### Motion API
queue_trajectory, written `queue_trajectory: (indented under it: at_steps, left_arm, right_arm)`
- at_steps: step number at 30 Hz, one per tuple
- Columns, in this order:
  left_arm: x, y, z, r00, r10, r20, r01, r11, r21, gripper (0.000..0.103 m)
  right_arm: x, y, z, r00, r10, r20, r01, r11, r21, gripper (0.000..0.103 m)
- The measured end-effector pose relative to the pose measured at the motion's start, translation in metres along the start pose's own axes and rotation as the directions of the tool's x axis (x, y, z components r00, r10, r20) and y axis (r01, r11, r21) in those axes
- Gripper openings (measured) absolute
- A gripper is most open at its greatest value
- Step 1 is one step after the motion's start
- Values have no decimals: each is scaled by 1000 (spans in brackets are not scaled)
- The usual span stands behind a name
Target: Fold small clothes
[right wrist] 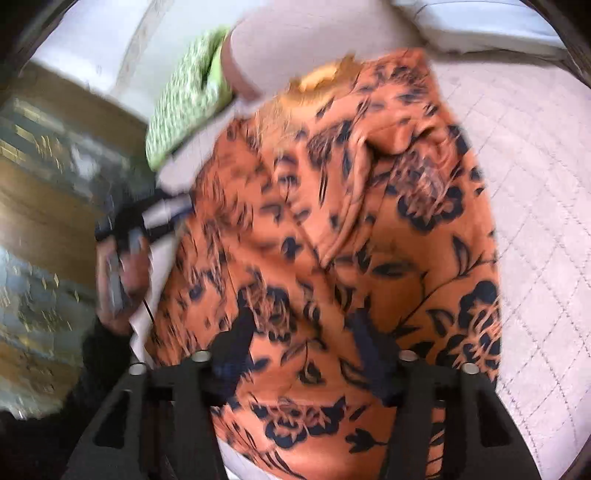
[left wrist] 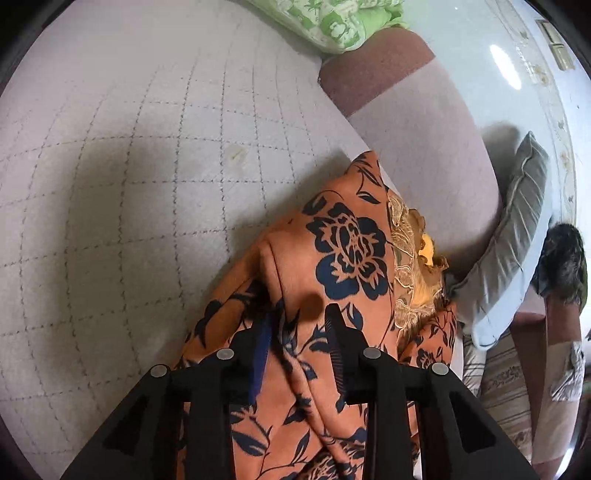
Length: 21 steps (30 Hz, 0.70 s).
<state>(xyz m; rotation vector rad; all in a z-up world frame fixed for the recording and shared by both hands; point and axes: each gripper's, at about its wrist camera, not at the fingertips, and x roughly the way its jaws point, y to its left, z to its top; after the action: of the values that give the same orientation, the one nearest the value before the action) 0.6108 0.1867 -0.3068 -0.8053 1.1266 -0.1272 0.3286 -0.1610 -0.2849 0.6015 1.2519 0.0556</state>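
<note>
Your left tongs stand partly spread astride a raised fold of the orange flowered garment, not pinching it. Your right tongs gape wide over the same cloth. The garment lies on the quilted bed, with a green pillow at twelve o'clock.

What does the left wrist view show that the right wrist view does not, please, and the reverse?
Only the left wrist view shows the grey cushion, a dark furry item and the garment's lace trim. Only the right wrist view shows a hand holding the other gripper's handle, with wooden furniture behind. Both show the orange floral garment on the quilted cover and the green patterned pillow.
</note>
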Motion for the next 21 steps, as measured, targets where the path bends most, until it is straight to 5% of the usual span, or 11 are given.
queue_trajectory:
  at_steps: [2, 4, 5, 10, 14, 17, 18, 21]
  left_arm:
    - [12, 1, 2, 999, 42, -14, -42, 998, 42, 24]
    - [11, 2, 2, 998, 64, -12, -63, 997, 44, 7]
    - [8, 0, 2, 999, 53, -6, -53, 998, 40, 5]
    - [-11, -17, -3, 997, 52, 62, -58, 993, 100, 6]
    - [-10, -27, -22, 992, 123, -34, -116, 982, 148, 14]
    - [-38, -41, -53, 992, 126, -11, -121, 969, 214, 23]
    - [-46, -43, -66, 995, 96, -19, -90, 974, 209, 27]
    - [-54, -48, -124, 993, -12, -119, 35, 981, 193, 29]
  right_arm:
    - [23, -10, -7, 994, -53, -95, 56, 998, 35, 55]
    - [29, -18, -10, 992, -53, -111, 61, 995, 76, 16]
    - [26, -22, -13, 992, -47, -114, 58, 994, 91, 6]
    - [-12, -21, -14, 1000, -8, -30, 11, 995, 104, 6]
    - [16, -54, -27, 997, 34, -72, -16, 973, 229, 14]
    - [-2, -44, -29, 997, 74, 8, -74, 975, 210, 34]
    - [-13, -40, -33, 995, 88, 43, -95, 976, 194, 48]
    - [-24, -35, -50, 992, 86, 95, -102, 980, 174, 51]
